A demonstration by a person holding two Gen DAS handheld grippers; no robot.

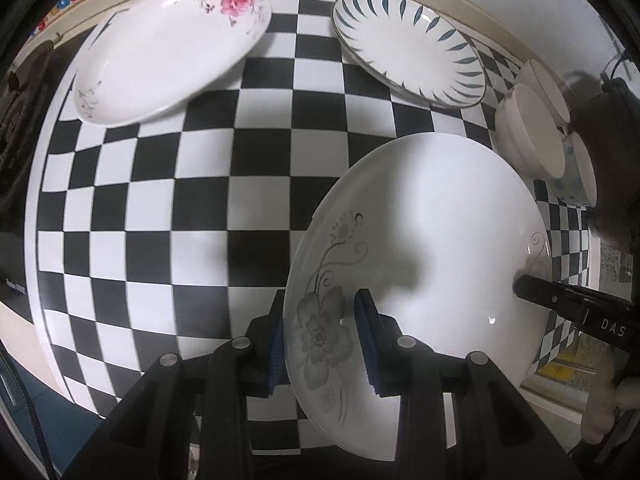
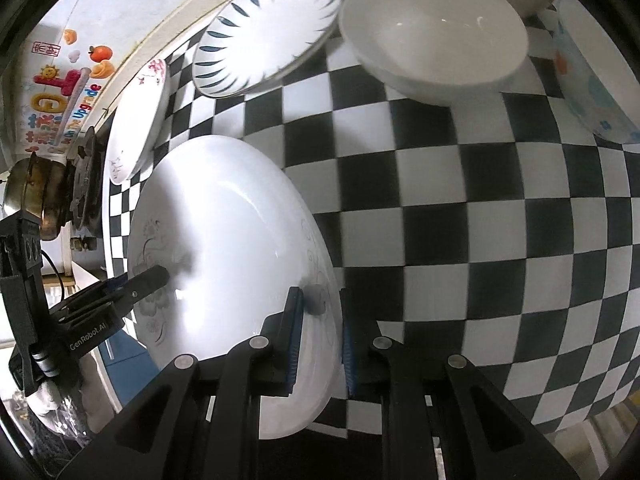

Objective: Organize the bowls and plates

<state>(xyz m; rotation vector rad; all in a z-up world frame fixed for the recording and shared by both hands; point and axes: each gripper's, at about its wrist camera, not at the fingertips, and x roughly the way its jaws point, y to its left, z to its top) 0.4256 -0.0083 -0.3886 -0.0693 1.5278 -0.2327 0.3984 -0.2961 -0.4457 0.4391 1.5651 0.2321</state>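
Observation:
A white plate with a grey flower print (image 1: 432, 232) is held above the checkered table (image 1: 160, 208) by both grippers. My left gripper (image 1: 320, 312) straddles its near rim, one finger under and one on top. My right gripper (image 2: 318, 308) straddles the opposite rim of the same plate (image 2: 224, 240); it also shows in the left wrist view (image 1: 520, 284). An oval plate with pink roses (image 1: 168, 52) lies at the far left. A round plate with blue leaf marks (image 1: 408, 44) lies at the far middle. A white bowl (image 2: 432, 36) stands beside it.
Two more bowls, one white (image 1: 548, 84) and one with blue and orange spots (image 1: 576, 172), stand at the right of the table. A dark stove burner (image 2: 84, 184) and a metal pot (image 2: 32, 192) are beyond the table's left edge. A wall with stickers (image 2: 60, 80) is behind.

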